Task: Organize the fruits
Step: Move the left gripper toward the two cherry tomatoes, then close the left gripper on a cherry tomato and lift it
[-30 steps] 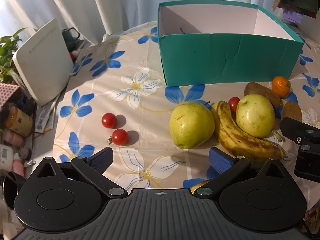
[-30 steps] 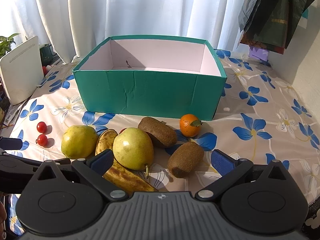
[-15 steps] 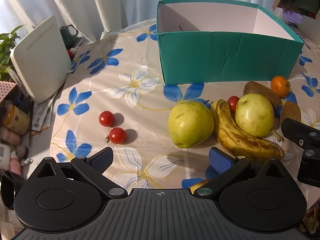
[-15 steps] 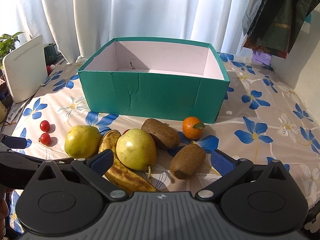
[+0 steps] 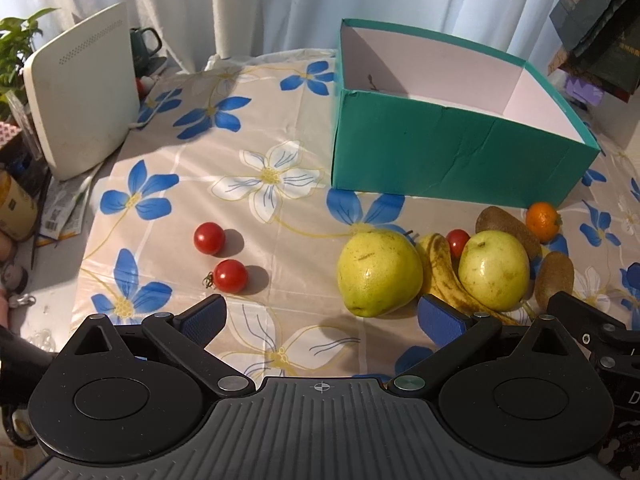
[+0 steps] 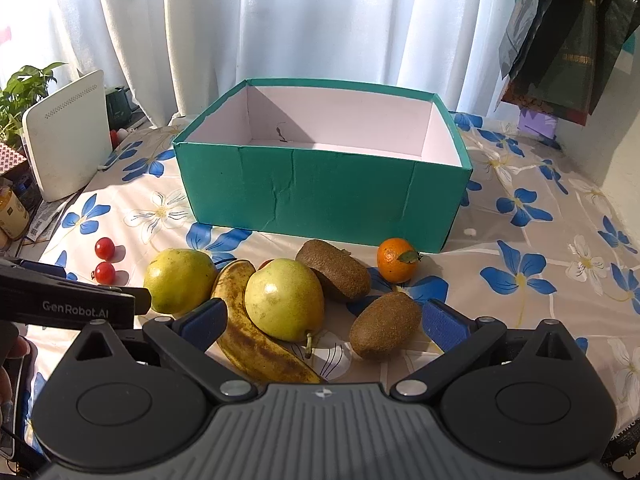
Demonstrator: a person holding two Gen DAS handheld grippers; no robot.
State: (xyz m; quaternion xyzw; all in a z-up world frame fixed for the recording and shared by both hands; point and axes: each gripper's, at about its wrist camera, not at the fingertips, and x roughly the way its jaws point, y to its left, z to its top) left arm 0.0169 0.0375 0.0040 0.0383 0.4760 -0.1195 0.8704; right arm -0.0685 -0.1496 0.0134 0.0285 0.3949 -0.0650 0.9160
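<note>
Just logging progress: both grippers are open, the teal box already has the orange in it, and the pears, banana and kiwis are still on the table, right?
Not quite. The orange sits on the tablecloth just in front of the teal box, not in it; the right wrist view shows this. The rest holds.

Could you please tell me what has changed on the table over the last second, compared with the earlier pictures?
Only the viewpoints shifted. The left gripper swung a little leftward and the right gripper eased back slightly. Both stayed open; nothing was taken hold of or let go. The pears, banana, kiwis, orange and cherry tomatoes lie where they were, and the teal box holds no visible fruit.
</note>
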